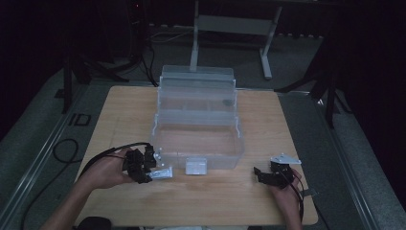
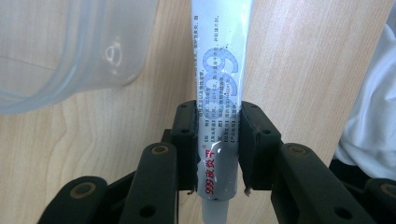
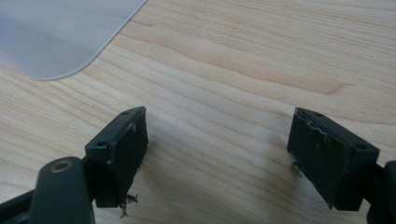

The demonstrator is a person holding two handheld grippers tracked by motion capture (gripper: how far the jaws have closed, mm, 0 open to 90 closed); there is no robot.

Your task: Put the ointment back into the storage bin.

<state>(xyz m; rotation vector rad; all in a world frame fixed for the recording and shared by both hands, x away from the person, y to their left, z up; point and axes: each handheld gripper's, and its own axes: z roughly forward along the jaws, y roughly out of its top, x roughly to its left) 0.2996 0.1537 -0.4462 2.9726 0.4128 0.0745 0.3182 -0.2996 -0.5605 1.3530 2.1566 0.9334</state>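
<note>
A white ointment tube [image 2: 218,79] with blue and red print lies along the wooden table, and my left gripper [image 2: 217,140] is shut on its lower end. From the high view the tube [image 1: 161,174] sticks out to the right of the left gripper [image 1: 143,167], just in front of the clear plastic box [image 1: 201,139]. My right gripper [image 1: 261,173] rests low over the table at the front right, its jaws wide apart with nothing between them [image 3: 217,154]. The bare wood shows between its pads.
The clear box stands open in the table's middle with a tiered tray [image 1: 197,98] raised behind. Its white latch [image 1: 196,166] hangs at the front wall. A box corner [image 3: 60,32] lies far left of the right gripper. White cloth [image 2: 371,116] sits at the right edge.
</note>
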